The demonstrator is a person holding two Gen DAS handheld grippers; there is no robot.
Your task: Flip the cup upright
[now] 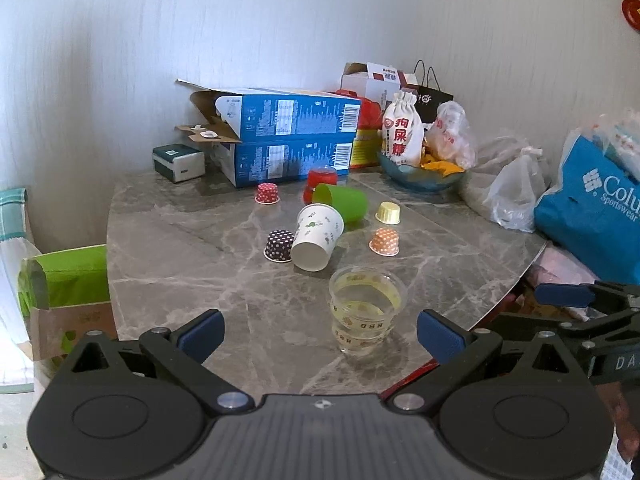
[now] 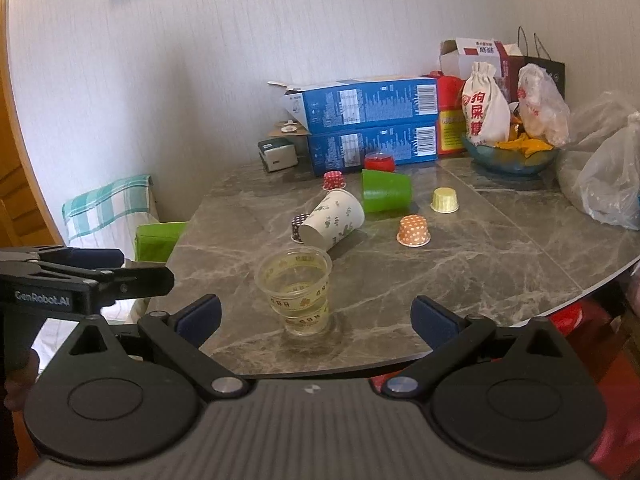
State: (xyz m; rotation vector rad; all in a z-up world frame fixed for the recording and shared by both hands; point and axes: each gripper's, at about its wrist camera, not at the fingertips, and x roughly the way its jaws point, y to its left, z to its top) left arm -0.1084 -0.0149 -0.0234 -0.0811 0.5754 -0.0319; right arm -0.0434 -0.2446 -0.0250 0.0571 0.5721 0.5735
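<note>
A clear plastic cup (image 1: 366,310) stands upright near the table's front edge; it also shows in the right wrist view (image 2: 298,292). A white paper cup (image 1: 316,237) with green print lies on its side behind it, also in the right wrist view (image 2: 334,220). A green cup (image 1: 344,202) lies on its side further back, also in the right wrist view (image 2: 386,191). My left gripper (image 1: 320,336) is open and empty, the clear cup just ahead between its fingers. My right gripper (image 2: 316,318) is open and empty, just short of the clear cup.
Small cupcake liners sit upside down: red (image 1: 267,193), dark dotted (image 1: 279,245), orange (image 1: 385,241), yellow (image 1: 389,213). Blue boxes (image 1: 288,140), a red cup (image 1: 322,180), a bowl (image 1: 420,176) with snack bags and plastic bags crowd the back and right. The table edge (image 2: 600,284) curves at right.
</note>
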